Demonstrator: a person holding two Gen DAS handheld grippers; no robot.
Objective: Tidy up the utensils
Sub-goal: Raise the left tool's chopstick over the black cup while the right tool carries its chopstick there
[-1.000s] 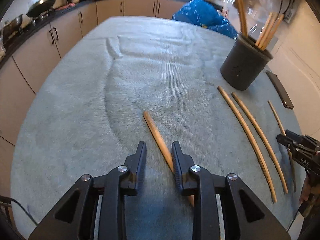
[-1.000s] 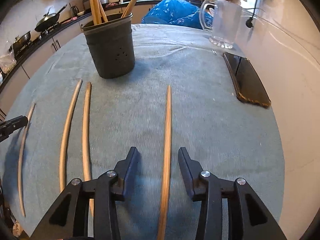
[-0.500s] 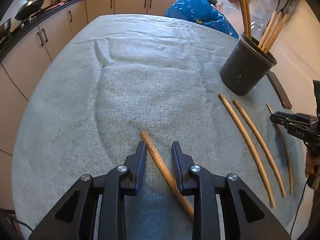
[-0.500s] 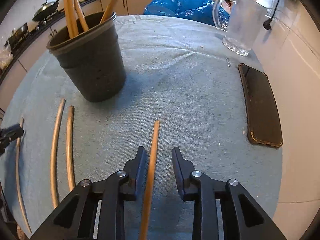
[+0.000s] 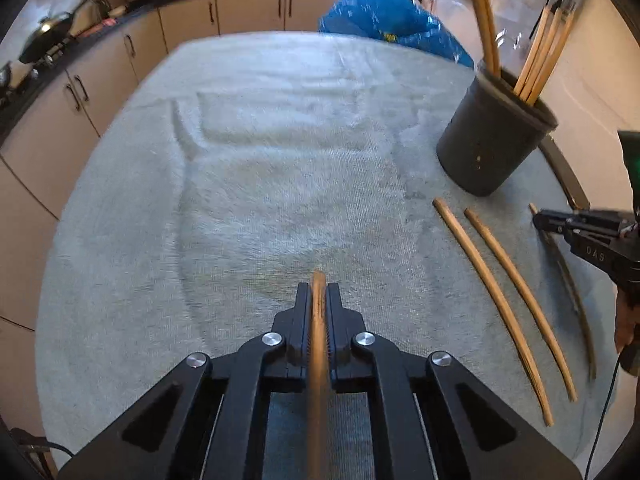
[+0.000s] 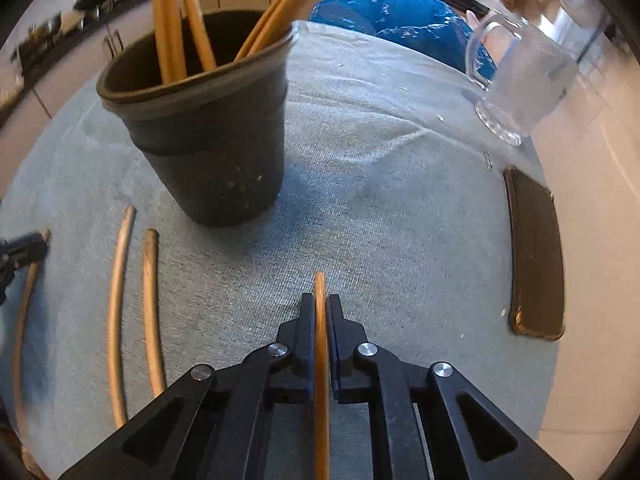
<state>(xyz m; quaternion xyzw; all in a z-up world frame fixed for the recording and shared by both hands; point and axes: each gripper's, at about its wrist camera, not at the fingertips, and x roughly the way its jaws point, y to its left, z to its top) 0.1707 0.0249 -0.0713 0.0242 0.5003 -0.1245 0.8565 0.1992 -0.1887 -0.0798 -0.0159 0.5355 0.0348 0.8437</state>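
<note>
Right now each gripper is clamped on its own wooden stick. The left gripper (image 5: 318, 298) has its jaws pressed together on a wooden stick (image 5: 318, 344) whose tip pokes just past the fingertips, well apart from the dark utensil holder (image 5: 490, 148) and out over the grey-green cloth (image 5: 260, 184). The right gripper (image 6: 320, 308) pinches a second stick (image 6: 320, 360) the same way, just in front of the utensil holder (image 6: 208, 152).

That holder stands upright on the cloth with several long wooden sticks (image 6: 168, 20) leaning in it. Two loose sticks (image 6: 132, 308) lie side by side on the cloth just before the holder, on its left in the right wrist view; the same pair (image 5: 508, 304) shows in the left wrist view.

Beyond the holder sits a blue bag (image 6: 396, 24). To its right are a clear glass jug (image 6: 528, 80) and, nearer, a dark phone (image 6: 536, 256) lying flat at the cloth's edge. Kitchen cabinets (image 5: 248, 8) run behind the holder, with a frying pan (image 5: 44, 40) on the counter far to its left.
</note>
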